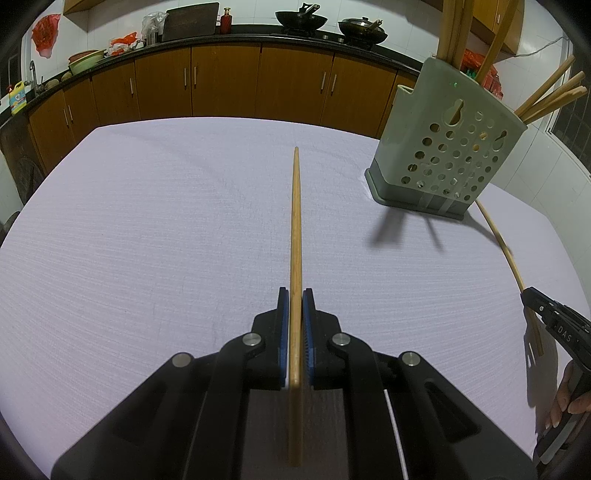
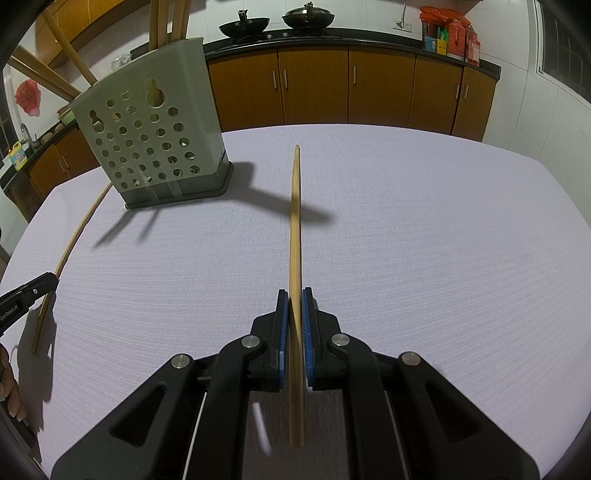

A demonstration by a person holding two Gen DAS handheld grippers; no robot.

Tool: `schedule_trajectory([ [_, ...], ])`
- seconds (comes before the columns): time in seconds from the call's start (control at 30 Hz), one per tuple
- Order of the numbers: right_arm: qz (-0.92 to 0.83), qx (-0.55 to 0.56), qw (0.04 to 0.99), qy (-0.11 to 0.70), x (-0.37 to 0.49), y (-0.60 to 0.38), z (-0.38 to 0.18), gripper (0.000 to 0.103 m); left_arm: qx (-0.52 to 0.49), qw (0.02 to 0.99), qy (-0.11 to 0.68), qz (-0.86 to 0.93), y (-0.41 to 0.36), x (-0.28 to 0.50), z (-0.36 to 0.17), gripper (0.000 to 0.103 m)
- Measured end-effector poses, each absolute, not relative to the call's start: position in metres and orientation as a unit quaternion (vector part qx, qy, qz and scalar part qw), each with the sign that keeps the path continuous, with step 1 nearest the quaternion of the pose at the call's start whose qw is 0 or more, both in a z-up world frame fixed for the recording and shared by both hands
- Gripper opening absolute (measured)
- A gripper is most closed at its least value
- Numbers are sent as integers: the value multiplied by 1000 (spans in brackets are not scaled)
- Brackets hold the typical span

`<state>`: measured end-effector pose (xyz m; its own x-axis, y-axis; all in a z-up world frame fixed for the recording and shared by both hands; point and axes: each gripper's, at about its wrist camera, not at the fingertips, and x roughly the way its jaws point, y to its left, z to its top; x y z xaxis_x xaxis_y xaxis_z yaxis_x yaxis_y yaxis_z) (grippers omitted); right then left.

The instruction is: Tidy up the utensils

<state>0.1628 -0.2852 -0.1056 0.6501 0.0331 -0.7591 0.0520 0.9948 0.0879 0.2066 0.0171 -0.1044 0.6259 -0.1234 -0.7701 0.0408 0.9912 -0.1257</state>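
Each tongs [image 1: 294,295] [image 2: 294,293] grips 1 chopstick [image 1: 295,221] [image 2: 295,221] above open tablecloth [image 1: 147,221].

Matt wooden chopstick [image 1: 295,221], perforated plastic holder [image 1: 447,147], ribbed cloth tablecloth [image 1: 147,221]

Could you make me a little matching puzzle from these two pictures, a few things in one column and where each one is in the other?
Things:
1. left gripper
2. utensil holder
3. woks
4. tablecloth

Places or states:
A. on the stove at the back
B. covers the table, pale lilac
C. shut on a chopstick
D. stands on the table, chopsticks sticking out

Pairs: 1-C, 2-D, 3-A, 4-B
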Motion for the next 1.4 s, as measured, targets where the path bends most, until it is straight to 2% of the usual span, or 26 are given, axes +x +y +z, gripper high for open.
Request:
schedule_trajectory([
  [1.4, -6, 50, 908, 417, 160, -287, -106, 9, -31, 901, 431, -46, 15, 205, -103, 10],
])
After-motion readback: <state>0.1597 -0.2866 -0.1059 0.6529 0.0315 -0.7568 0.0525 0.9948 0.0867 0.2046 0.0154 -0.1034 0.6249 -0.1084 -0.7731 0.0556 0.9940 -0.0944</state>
